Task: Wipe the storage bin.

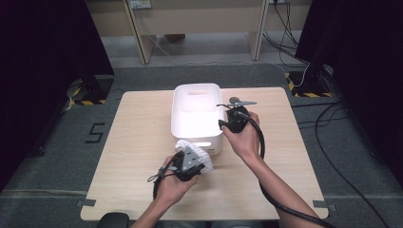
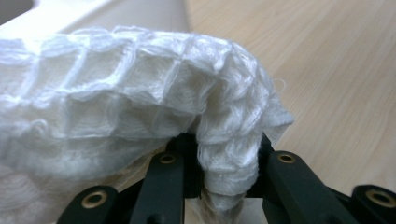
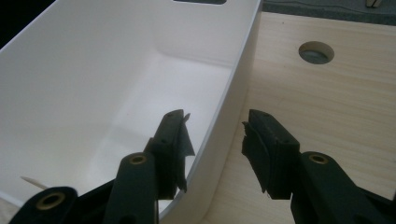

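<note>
Black jaws, brass rivets, grey plate, seemingly corrugated cable

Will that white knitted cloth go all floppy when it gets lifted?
Probably floppy: the white cloth folds and droops around the left tongs pinching it. Likely light, since one small pinch holds it. Its bumpy weave probably keeps it from slipping.

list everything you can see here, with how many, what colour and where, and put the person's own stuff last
bin: 1, white, table centre, nothing visible inside
cloth: 1, white waffle weave, at the bin's near end, pinched in the left gripper
table: 1, light wood, on grey floor
hole: 1, round, in the tabletop beside the bin
desk legs: 2, pale wood, behind the table
floor cables: several, black, far right
left gripper: 1, black, fingers shut on the cloth
right gripper: 1, black, fingers open astride the bin's right wall, apart from it
hands: 2, one on each gripper
</note>
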`<state>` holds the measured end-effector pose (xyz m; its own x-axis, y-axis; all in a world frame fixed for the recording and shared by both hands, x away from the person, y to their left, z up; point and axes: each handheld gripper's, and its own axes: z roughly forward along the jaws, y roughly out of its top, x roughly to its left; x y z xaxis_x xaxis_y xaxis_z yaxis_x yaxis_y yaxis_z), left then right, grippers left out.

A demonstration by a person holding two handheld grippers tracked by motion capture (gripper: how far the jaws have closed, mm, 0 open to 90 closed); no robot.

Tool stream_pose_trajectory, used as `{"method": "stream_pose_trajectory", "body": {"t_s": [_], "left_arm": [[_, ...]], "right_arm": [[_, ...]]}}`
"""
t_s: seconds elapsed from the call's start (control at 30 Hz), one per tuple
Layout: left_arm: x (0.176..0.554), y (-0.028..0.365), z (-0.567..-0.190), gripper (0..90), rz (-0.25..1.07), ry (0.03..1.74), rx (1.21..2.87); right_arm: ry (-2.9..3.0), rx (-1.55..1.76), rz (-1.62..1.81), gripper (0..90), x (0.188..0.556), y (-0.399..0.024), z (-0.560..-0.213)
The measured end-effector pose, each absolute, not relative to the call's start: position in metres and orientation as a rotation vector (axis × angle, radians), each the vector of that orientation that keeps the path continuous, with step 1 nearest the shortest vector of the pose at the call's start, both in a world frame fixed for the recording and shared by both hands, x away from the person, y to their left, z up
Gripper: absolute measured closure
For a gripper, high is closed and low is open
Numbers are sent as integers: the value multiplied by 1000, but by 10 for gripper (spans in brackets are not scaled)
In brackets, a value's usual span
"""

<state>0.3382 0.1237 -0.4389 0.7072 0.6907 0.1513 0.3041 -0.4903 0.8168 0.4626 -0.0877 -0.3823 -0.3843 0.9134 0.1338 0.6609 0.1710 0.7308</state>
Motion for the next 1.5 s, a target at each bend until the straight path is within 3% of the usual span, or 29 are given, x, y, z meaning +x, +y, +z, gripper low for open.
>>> {"method": "stream_pose_trajectory", "body": {"t_s": [0.27,0.37,0.53,0.7,0.83,0.97,1.2,1.5], "left_arm": [[311,200,-413,743,729,884,1983],[308,223,-409,743,777,948,1958],[316,246,-409,742,821,1013,1941],[333,256,-408,741,834,1047,1930],[351,263,-411,741,854,1081,1944],[371,268,-419,741,856,1117,1964],[400,274,-432,737,839,1131,1970],[419,273,-436,738,843,1119,1993]], "right_arm": [[2151,1510,1007,628,474,-80,-386],[2176,1494,978,701,477,-78,-387],[2218,1474,943,742,479,-79,-387],[2310,1337,848,878,480,-92,-382],[2341,1361,973,777,476,-109,-379],[2284,1362,1066,732,461,-126,-367],[2257,1490,998,831,439,-158,-361],[2408,1514,920,863,416,-155,-379]]}}
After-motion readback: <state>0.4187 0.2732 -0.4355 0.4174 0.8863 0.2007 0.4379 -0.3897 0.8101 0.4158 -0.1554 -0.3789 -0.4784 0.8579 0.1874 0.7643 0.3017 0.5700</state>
